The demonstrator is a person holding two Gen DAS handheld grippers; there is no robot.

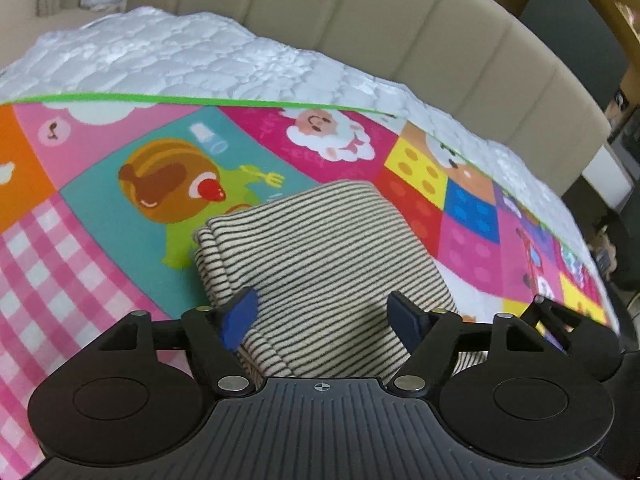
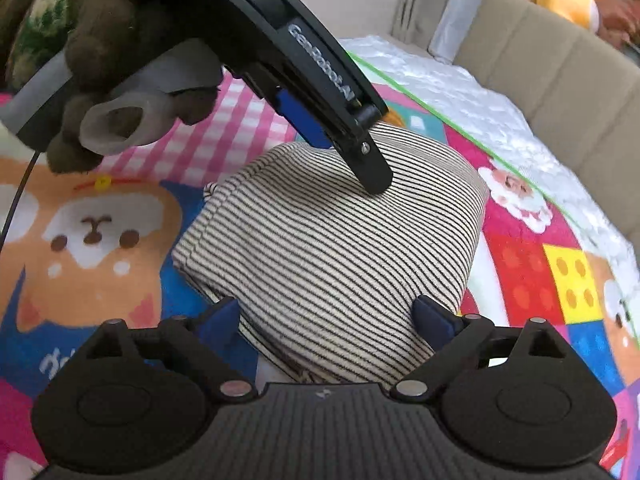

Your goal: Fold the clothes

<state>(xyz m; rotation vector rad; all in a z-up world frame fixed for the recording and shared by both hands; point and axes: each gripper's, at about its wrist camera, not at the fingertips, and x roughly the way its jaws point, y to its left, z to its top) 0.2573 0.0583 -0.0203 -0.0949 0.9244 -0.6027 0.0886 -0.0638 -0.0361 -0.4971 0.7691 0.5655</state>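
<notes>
**Striped cloth sat folded on the play mat**

A big play mat (image 1: 100, 208) with cartoon animals covered the white quilt (image 1: 180, 60). The folded striped cloth (image 2: 332, 240) lay on the mat, near its green edge. The left gripper (image 1: 324, 312) was wide open above the cloth, holding nothing. The right gripper (image 2: 326, 320) was wide open too, with the cloth just under its 2 blue fingers (image 2: 434, 322).
</notes>
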